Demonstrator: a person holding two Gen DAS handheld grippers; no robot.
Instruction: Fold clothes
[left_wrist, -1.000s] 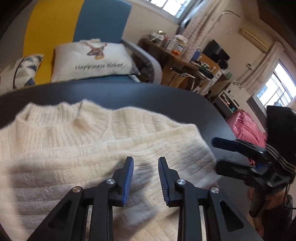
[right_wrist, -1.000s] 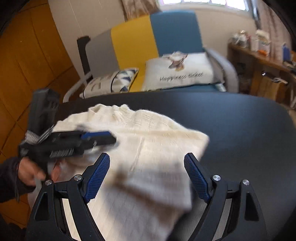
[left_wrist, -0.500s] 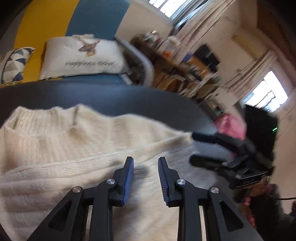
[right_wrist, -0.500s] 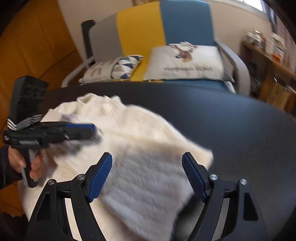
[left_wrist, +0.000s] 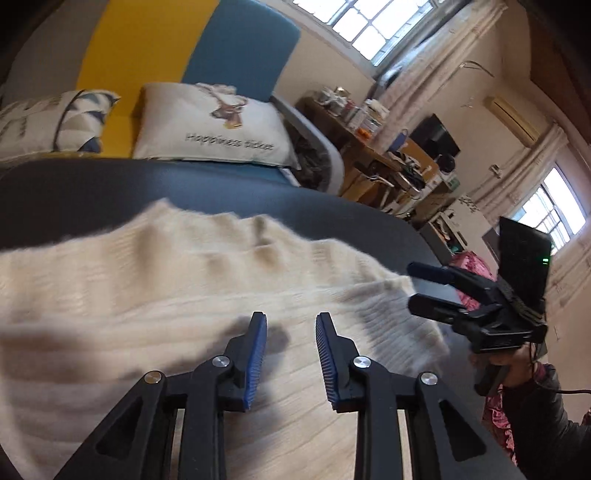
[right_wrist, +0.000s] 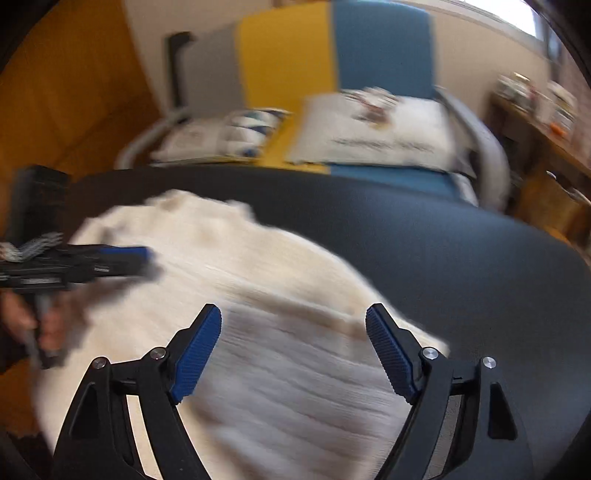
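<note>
My left gripper (left_wrist: 290, 325) has its fingers a little apart, holding nothing. My right gripper (right_wrist: 293, 321) is spread wide, empty too. The fluffy white sweater (left_wrist: 147, 295) lies on the dark table (right_wrist: 443, 251), at twelve o'clock from both.

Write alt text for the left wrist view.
A cream knit sweater lies on a dark table, with the left gripper above it, jaws apart and empty. The right gripper hovers at the sweater's right edge; a sofa with a printed cushion sits behind.
</note>
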